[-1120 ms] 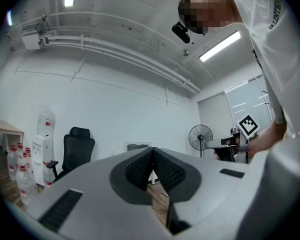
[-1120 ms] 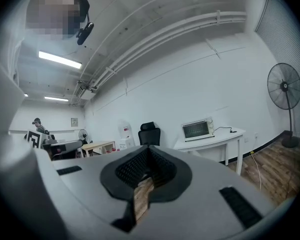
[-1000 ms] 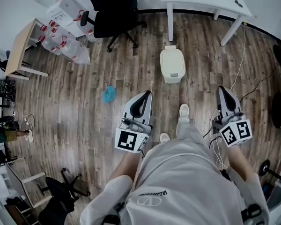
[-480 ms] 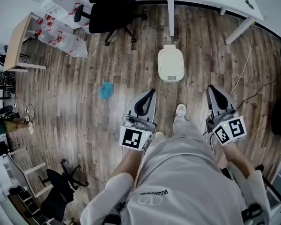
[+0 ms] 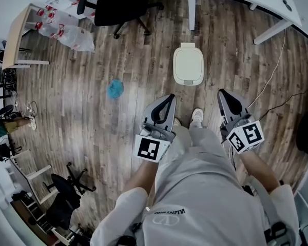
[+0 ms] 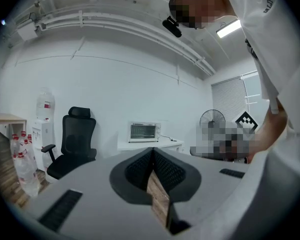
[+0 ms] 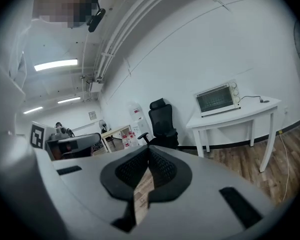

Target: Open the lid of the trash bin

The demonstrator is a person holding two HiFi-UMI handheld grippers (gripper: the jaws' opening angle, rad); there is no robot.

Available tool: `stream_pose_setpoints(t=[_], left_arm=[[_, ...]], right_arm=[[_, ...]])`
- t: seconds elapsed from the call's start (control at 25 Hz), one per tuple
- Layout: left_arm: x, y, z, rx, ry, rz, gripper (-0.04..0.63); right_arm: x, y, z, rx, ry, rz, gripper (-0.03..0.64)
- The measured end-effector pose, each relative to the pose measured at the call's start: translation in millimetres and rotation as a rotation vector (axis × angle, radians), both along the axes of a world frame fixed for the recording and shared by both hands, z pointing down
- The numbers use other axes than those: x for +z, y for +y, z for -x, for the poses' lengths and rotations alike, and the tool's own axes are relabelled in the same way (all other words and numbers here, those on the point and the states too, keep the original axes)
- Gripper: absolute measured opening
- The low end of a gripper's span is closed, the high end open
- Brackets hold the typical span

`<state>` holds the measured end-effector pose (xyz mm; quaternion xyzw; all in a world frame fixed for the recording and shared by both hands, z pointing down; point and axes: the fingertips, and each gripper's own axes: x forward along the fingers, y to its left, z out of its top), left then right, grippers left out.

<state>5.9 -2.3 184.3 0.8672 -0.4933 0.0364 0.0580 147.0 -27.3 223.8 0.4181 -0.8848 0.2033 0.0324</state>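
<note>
— Two claws here, the left claw point(image 5: 168, 99) and the right claw point(image 5: 224, 94). Are they holding anything?
— No. Both are pinched closed, with nothing in them.
— Where is the trash bin point(image 5: 188, 47)?
— On the wood floor point(image 5: 92, 96), upper middle of the head view, well apart from both claws.
— And its lid point(image 5: 189, 66)?
— Down. It looks like light, smooth plastic, maybe slippery. I'd lift its front edge.

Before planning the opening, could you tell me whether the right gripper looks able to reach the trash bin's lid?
Probably yes: only bare floor lies between the right gripper and the closed lid, though it is short of it.
</note>
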Motion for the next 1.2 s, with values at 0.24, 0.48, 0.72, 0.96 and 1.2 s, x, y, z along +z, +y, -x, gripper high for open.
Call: stream_pose_setpoints(t=[0.24,0.48,0.72,0.96,1.2], left_arm=[[46.9,-37.2,0.1,0.039,-0.016,0.047,-0.002],[120.9,-82.4,10.3,0.056,-0.007,0.106,-0.002],[179.8,-110.5,19.2,0.072,0.032,0.162,-0.002],[208.6,-121.1,33.3,0.108,0.061,0.202,-0.002],[247.0,-129.3,35.2,0.131,0.034,0.236,-0.002]], right_arm=[[49.3,-29.8,18.6,-0.011,0.038,0.06,0.017],[114.5,-62.8,53.4,0.0,0.056,0.131,0.017],[165.0,-91.3,78.5,0.031,0.069,0.187,0.017],[190.2,-99.6,97.0,0.055,0.1,0.215,0.017],[240.4,-102.3,109.3,0.081,0.092,0.292,0.017]])
